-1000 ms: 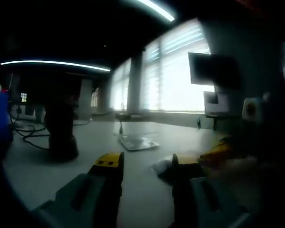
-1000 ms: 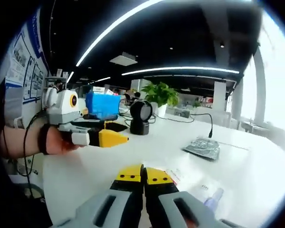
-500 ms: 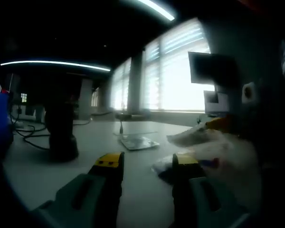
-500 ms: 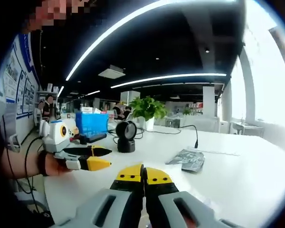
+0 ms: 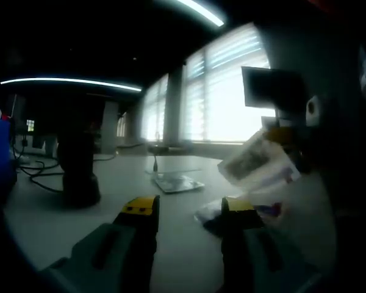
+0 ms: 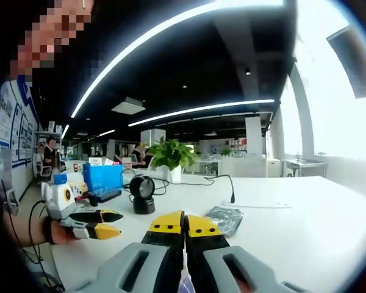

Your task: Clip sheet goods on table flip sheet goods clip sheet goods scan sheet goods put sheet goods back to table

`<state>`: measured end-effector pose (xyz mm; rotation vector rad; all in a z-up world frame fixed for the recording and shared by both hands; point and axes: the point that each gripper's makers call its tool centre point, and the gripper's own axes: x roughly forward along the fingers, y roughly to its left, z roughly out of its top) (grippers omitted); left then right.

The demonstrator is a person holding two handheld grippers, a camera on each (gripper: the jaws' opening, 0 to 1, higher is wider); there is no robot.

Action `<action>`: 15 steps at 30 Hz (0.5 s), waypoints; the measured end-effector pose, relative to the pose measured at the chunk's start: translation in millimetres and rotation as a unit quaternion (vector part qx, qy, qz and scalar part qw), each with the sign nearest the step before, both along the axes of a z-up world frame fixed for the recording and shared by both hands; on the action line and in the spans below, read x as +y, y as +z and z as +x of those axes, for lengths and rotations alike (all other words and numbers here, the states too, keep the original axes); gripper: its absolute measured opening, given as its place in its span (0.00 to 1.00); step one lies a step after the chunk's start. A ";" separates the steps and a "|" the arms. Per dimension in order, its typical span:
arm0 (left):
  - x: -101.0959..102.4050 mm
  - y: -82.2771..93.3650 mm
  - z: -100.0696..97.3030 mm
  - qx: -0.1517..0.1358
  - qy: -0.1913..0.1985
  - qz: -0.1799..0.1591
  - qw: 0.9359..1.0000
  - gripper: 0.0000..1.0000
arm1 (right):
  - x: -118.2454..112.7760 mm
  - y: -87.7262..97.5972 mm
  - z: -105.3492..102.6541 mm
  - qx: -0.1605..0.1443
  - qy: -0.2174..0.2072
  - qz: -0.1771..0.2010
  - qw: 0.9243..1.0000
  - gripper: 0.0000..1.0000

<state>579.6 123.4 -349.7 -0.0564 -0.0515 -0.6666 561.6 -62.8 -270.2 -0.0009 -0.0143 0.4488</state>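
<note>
Both grippers over the white table (image 6: 329, 226), one pinching a packet up in the air.

Right gripper (image 6: 184, 221) has its jaws pressed together on a clear packet (image 5: 256, 162); print on it too blurry to read. Left gripper (image 5: 182, 207) is spread, nothing in it. Second packet (image 5: 177, 182) lies flat beside a dark scanner (image 6: 143, 194), third (image 5: 208, 213) half hidden behind a left jaw.

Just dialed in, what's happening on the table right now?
A person works with two handheld grippers over a white table. The right gripper, jaws shut, holds a clear sheet packet up in the air, off the table. The left gripper waits low over the table with its jaws open and nothing in them. Another packet lies flat on the table, near a black scanner.
</note>
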 end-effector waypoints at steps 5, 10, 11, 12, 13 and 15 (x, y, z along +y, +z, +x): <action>0.6 -0.2 0.3 0.000 0.001 0.000 1.000 0.33 | -10.3 6.3 6.0 0.005 -0.011 0.023 1.000 0.00; 0.4 -0.5 0.4 0.001 0.001 0.001 1.000 0.33 | -16.8 15.7 13.4 -0.001 -0.018 0.028 0.999 0.00; 0.4 -0.5 0.3 0.001 0.001 0.001 1.000 0.33 | -18.1 17.9 15.3 -0.002 -0.019 0.029 0.999 0.00; 0.4 -0.5 0.3 0.001 0.001 0.001 1.000 0.33 | -19.6 20.0 17.3 -0.003 -0.021 0.031 0.999 0.00; 0.4 -0.5 0.4 0.001 0.001 0.000 1.000 0.33 | -20.9 21.9 19.2 -0.003 -0.022 0.033 0.999 0.00; 0.5 -0.5 0.5 0.001 0.001 0.000 1.000 0.33 | -23.8 25.5 23.4 -0.005 -0.026 0.039 0.999 0.00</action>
